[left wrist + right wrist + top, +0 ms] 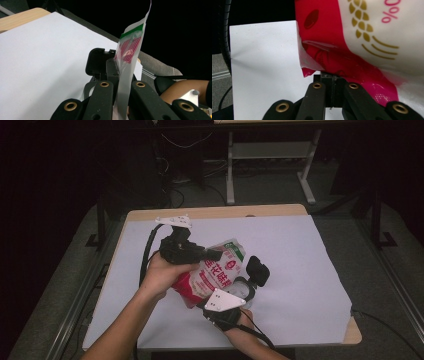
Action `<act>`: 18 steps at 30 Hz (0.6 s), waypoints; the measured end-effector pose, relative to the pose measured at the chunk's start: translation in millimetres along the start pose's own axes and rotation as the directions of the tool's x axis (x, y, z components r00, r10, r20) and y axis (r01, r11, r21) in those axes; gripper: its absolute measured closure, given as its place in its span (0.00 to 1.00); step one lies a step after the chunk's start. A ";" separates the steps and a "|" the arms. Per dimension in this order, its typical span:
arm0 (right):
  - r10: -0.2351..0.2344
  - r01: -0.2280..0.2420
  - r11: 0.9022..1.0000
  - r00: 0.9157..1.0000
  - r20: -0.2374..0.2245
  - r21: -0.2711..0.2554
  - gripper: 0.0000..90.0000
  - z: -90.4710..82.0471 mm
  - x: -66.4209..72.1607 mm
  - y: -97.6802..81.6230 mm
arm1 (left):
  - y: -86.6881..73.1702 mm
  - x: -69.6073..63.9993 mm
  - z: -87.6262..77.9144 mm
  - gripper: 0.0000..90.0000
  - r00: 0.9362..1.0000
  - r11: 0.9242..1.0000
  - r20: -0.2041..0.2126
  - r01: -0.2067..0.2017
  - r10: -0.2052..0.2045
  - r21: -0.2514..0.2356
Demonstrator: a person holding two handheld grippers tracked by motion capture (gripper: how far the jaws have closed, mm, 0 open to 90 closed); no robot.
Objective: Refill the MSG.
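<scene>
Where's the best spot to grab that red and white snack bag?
Probably the flat sealed edges: thin enough for a claw to pinch, coming in edge-on. The left claw already clamps the snack bag by its clear edge strip, and the right claw pinches the red bottom edge.

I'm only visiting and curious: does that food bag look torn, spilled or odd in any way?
No spill or tear shows. The red and white bag hangs tilted above the white sheet, pinched between the left gripper on its clear edge and the right gripper on its red bottom seam, which looks crumpled.
</scene>
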State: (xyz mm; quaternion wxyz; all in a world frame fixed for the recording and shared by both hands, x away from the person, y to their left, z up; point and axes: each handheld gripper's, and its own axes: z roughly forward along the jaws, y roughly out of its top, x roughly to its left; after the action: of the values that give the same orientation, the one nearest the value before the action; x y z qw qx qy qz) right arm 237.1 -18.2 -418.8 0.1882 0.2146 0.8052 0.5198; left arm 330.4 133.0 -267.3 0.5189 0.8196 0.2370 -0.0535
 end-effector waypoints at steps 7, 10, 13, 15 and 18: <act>0.011 -0.011 1.000 1.000 0.005 -0.002 1.00 -1.1 -1.6 0.0 | 3.3 -0.7 6.4 1.00 1.000 1.000 0.006 0.004 -0.004 0.007; 0.011 -0.011 1.000 1.000 0.004 -0.005 1.00 -1.4 -1.5 0.1 | 3.7 0.3 8.7 1.00 1.000 1.000 0.009 0.007 -0.007 0.012; 0.010 -0.010 1.000 1.000 0.003 -0.006 1.00 -1.2 -1.0 0.2 | 4.2 0.6 11.1 1.00 1.000 1.000 0.014 0.006 -0.006 0.020; 0.016 -0.016 1.000 1.000 0.002 -0.004 1.00 -0.9 -1.4 0.0 | 4.6 0.5 13.0 1.00 1.000 1.000 0.018 0.013 -0.013 0.023; 0.018 -0.018 1.000 1.000 0.003 -0.006 1.00 -0.7 -1.7 0.0 | 5.2 0.8 14.4 1.00 1.000 1.000 0.016 0.007 -0.008 0.028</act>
State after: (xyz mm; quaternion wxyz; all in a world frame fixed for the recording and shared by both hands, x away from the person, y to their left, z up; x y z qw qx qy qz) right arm 238.1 -19.7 -418.4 0.1851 0.2220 0.8015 0.5235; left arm 335.7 118.9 -269.8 0.5091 0.8254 0.2352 -0.0652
